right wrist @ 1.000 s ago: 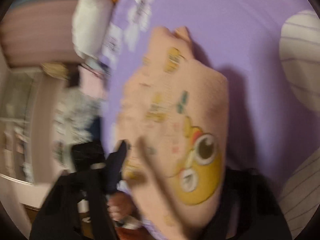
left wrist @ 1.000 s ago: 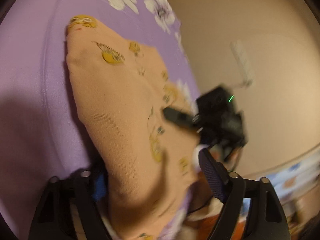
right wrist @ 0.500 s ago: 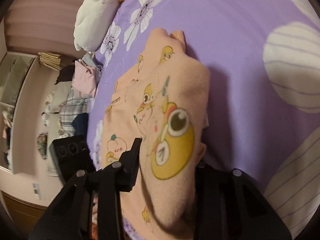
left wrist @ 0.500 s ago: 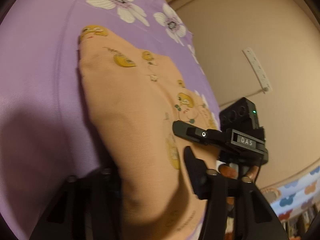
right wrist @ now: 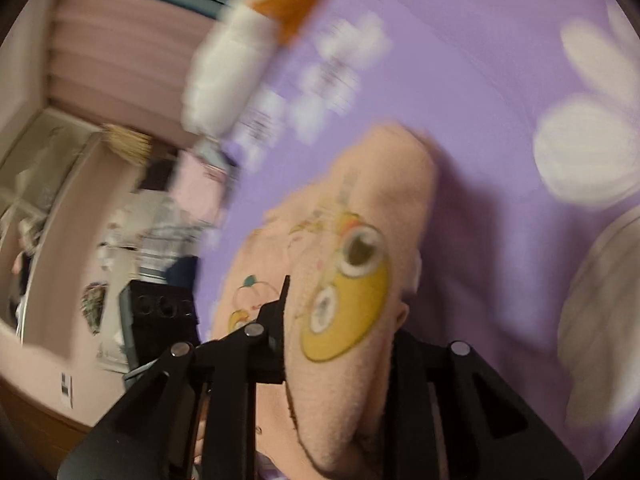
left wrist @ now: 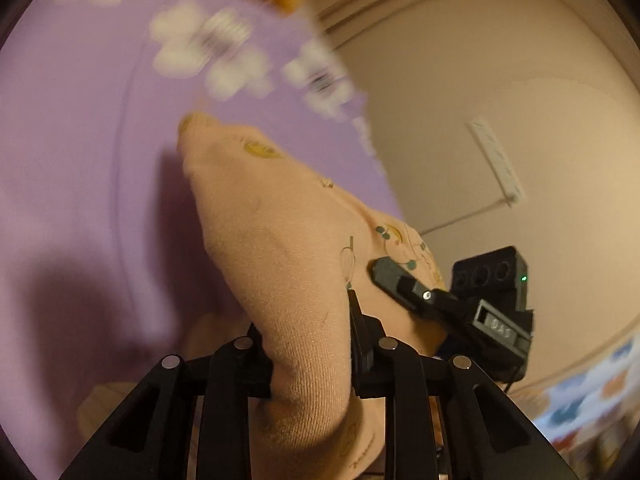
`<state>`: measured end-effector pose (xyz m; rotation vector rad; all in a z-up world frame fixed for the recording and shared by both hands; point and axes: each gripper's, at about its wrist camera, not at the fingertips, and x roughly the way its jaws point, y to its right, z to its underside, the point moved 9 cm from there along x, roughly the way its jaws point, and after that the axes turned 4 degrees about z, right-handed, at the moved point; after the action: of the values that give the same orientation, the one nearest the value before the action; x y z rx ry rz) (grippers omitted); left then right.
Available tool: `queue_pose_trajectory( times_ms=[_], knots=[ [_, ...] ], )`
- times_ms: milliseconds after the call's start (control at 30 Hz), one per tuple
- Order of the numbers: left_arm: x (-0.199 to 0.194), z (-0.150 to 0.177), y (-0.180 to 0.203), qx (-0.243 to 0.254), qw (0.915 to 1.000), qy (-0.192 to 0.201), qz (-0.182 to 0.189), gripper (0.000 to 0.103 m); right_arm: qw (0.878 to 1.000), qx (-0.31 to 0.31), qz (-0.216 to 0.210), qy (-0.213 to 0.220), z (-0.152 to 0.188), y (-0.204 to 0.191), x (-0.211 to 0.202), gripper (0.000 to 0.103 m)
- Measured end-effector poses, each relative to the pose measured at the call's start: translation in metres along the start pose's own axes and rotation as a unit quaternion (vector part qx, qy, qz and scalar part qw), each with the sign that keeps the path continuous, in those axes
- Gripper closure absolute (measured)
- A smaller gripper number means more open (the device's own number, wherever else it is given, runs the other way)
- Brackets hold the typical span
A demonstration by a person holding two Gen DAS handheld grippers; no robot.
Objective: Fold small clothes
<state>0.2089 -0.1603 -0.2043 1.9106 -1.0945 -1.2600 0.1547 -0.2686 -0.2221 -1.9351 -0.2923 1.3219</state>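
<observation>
A peach baby garment (left wrist: pixel 272 220) printed with yellow ducks lies on a purple sheet (left wrist: pixel 80 168), its near edge raised off it. My left gripper (left wrist: pixel 306 320) has its jaws closing, and a thick bunch of the garment's near edge is squeezed between them. In the right wrist view the same garment (right wrist: pixel 380 184) shows a big yellow duck print. There my right gripper (right wrist: pixel 344 320) is also closing, pinching the cloth, and its right finger is hidden behind the fabric. One finger (left wrist: pixel 394 280) of the right gripper presses on the garment just right of the left gripper.
The sheet carries white flower prints (left wrist: pixel 208 48). An orange-and-white plush toy (right wrist: pixel 240 52) lies at the bed's far end. A beige wall with a white power strip (left wrist: pixel 496 160) runs close along the bed's edge. A heap of other clothes (right wrist: pixel 172 232) sits beyond that edge.
Both grippers have narrowed onto the garment's near edge and risen. The cloth's near part has come up off the sheet with them, and both views are now motion-blurred.
</observation>
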Motion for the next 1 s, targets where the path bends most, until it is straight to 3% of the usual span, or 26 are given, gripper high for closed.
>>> queue_pose_trajectory(
  times_ms=[67, 167, 233, 333, 533, 667, 1000],
  knots=[
    [-0.029, -0.005, 0.042, 0.056, 0.9975, 0.041, 0.012, 0.08, 0.998, -0.044, -0.011, 0.04, -0.005, -0.033, -0.028, 0.081],
    [-0.061, -0.008, 0.072, 0.087, 0.9931, 0.077, 0.009, 0.08, 0.991, -0.091, -0.041, 0.09, -0.007, -0.078, -0.062, 0.081],
    [-0.08, -0.006, 0.085, 0.101, 0.9899, 0.098, 0.018, 0.08, 0.986, -0.112, -0.058, 0.105, -0.005, -0.104, -0.077, 0.081],
    [-0.099, -0.007, 0.092, 0.115, 0.9868, 0.114, -0.006, 0.08, 0.979, -0.15, -0.062, 0.125, -0.002, -0.133, -0.085, 0.081],
    [-0.117, -0.008, 0.088, 0.119, 0.9823, 0.136, -0.048, 0.08, 0.978, -0.154, -0.083, 0.109, 0.001, -0.147, -0.065, 0.081],
    [-0.115, -0.007, 0.086, 0.14, 0.9773, 0.135, -0.083, 0.08, 0.98, -0.156, -0.075, 0.095, 0.005, -0.147, -0.054, 0.081],
    [-0.108, -0.01, 0.084, 0.156, 0.9746, 0.125, -0.101, 0.08, 0.984, -0.136, -0.084, 0.083, 0.005, -0.138, -0.055, 0.08]
  ],
)
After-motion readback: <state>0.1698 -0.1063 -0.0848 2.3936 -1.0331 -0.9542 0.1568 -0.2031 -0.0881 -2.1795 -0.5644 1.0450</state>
